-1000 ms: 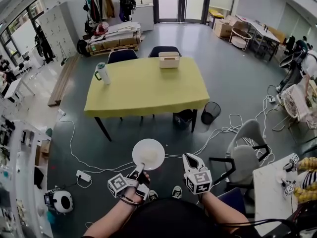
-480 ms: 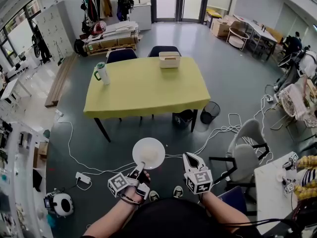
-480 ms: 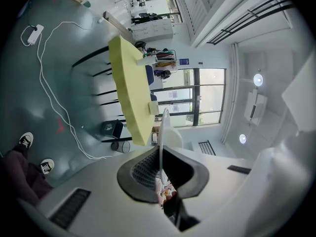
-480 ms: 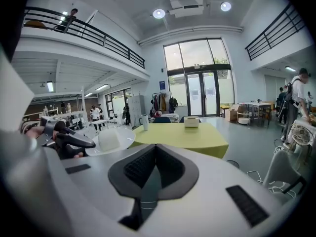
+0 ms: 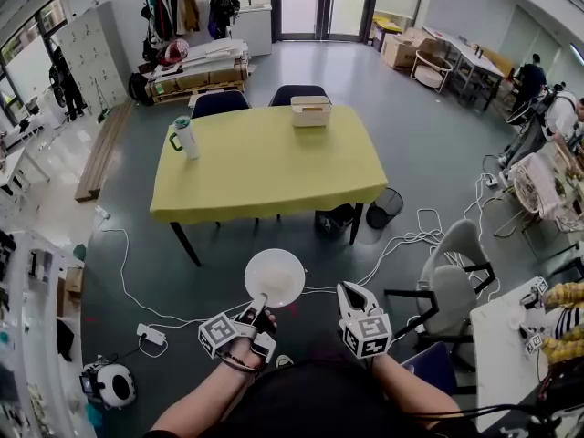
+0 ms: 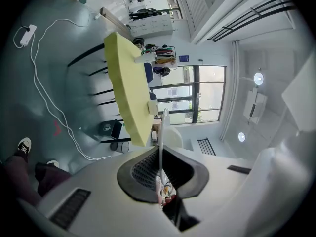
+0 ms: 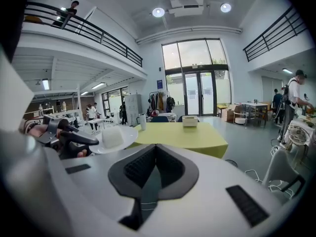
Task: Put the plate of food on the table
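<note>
Table (image 5: 274,167) under a yellow cloth, white jug with green handle (image 5: 185,138) near one end, cream box (image 5: 311,110) at the far edge, grey floor (image 5: 438,153) strewn with white cables (image 5: 128,281), power strip (image 5: 151,336), black wastebasket (image 5: 384,207).

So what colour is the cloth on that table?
Plain yellow. The tablecloth shows best in the head view.

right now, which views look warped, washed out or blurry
Head view: fisheye bends the room's edges, yet the yellow table is sharp; the white plate nearly washes out. Left gripper view: scene lies rolled sideways, corners dark, the glass doors glare. Right gripper view: dark round vignette, ceiling lights flare, plate crisp.
</note>
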{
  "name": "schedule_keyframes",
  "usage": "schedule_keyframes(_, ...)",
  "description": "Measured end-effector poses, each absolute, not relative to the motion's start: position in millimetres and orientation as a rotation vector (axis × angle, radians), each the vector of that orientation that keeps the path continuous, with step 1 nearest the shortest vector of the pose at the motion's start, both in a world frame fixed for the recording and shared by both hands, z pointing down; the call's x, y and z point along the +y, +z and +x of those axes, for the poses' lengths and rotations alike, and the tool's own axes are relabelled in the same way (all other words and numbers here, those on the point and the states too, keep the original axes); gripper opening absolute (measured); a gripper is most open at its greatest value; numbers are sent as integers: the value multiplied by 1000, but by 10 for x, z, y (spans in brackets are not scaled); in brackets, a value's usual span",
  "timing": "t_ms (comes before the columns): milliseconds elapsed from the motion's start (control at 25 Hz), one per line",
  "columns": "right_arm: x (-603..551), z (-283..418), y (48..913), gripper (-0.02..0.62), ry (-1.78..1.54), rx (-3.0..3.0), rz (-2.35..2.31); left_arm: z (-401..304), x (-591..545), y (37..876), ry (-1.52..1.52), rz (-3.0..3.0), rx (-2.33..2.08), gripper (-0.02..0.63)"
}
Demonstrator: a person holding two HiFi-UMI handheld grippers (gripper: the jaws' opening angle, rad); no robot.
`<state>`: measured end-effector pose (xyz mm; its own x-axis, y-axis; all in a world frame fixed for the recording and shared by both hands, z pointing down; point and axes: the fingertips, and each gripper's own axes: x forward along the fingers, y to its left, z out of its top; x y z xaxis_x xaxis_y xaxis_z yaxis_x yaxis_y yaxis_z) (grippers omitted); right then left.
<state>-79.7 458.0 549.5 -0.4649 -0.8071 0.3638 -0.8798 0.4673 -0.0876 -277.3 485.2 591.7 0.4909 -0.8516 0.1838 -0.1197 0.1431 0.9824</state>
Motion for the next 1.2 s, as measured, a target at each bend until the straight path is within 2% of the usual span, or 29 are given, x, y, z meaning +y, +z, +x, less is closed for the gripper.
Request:
schedule_keyframes(440, 3746, -629, 5649, 12, 411, -2442, 1476, -2639, 4008, 6052, -669, 1338, -943, 17)
schedule_keyframes(720, 2692, -448, 5660, 12, 437, -2474, 1424, -2394, 3036, 6033, -690, 1323, -957, 17)
schedule_keyframes(1200, 635, 291, 5672, 12, 493, -2501, 1314, -1632, 1031, 5790, -755, 1319, -985, 17)
